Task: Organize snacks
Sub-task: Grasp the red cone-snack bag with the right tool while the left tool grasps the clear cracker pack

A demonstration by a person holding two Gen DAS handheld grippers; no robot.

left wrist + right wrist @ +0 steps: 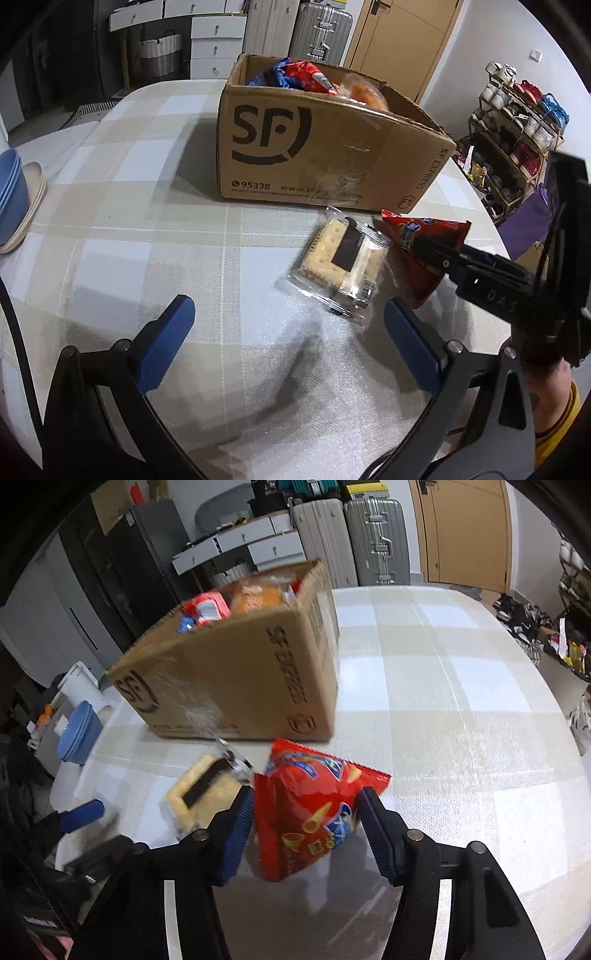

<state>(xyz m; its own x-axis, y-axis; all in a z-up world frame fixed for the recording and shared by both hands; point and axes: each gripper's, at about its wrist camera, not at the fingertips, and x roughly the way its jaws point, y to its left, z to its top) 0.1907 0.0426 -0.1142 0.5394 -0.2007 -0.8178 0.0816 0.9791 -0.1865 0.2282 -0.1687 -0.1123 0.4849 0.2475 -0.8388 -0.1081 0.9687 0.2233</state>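
Now right gripper [304, 821] pinches red bag [310, 812]; left gripper [284, 339] wide open, empty, nearing crackers [341, 260]; next, lift bag into box [236, 679].

Indoor light from above is moderate, casting soft shadows on the table [155, 229]. Fisheye bending curves the edges, with black corners. The box [236, 679] is motion-blurred in the right view; glare streaks the tablecloth.
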